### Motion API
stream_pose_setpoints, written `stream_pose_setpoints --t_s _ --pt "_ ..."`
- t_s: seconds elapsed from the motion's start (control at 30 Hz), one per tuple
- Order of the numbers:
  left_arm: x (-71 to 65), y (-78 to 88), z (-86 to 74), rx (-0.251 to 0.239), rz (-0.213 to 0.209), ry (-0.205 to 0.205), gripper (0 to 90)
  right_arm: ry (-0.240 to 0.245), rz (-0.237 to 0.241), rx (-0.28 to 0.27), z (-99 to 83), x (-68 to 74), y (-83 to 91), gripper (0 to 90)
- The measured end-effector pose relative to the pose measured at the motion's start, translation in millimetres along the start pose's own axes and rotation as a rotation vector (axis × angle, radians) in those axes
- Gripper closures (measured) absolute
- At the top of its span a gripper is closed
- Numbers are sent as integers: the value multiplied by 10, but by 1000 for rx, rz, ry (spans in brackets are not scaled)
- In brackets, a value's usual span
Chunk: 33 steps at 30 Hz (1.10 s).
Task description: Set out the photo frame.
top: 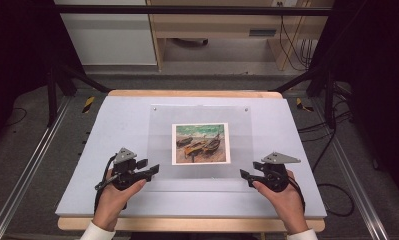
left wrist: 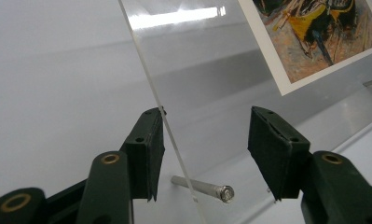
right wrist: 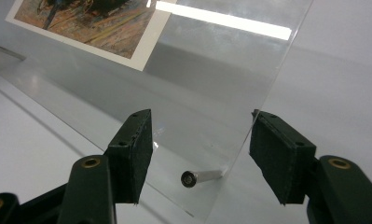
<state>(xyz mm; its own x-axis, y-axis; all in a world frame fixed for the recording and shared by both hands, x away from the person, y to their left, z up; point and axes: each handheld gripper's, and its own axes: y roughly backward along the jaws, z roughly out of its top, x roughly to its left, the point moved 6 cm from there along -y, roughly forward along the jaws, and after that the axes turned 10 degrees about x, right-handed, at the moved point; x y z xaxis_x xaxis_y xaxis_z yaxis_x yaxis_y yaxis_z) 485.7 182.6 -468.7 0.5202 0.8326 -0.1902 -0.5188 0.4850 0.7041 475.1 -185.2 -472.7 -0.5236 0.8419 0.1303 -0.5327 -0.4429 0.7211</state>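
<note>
A clear acrylic panel [top: 199, 142] with a boat painting print [top: 201, 143] under it lies at the middle of the pale grey table mat [top: 102, 130]. The left gripper [top: 154, 170] straddles the panel's near left edge with its jaws apart, one pad seemingly just brushing the edge, and a small metal standoff pin [left wrist: 204, 188] pokes out between them. The right gripper [top: 243, 176] brackets the near right corner likewise, jaws apart and unclamped, around another pin [right wrist: 200, 177].
</note>
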Motion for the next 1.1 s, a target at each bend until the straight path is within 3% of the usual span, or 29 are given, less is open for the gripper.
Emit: stream_pose_setpoints --t_s 0.3,1.1 --pt "-34 22 -24 4 25 -17 458 17 -18 -3 -23 18 22 420" --pt "-112 120 -142 -12 62 -14 539 38 -57 -10 -131 63 112 536"
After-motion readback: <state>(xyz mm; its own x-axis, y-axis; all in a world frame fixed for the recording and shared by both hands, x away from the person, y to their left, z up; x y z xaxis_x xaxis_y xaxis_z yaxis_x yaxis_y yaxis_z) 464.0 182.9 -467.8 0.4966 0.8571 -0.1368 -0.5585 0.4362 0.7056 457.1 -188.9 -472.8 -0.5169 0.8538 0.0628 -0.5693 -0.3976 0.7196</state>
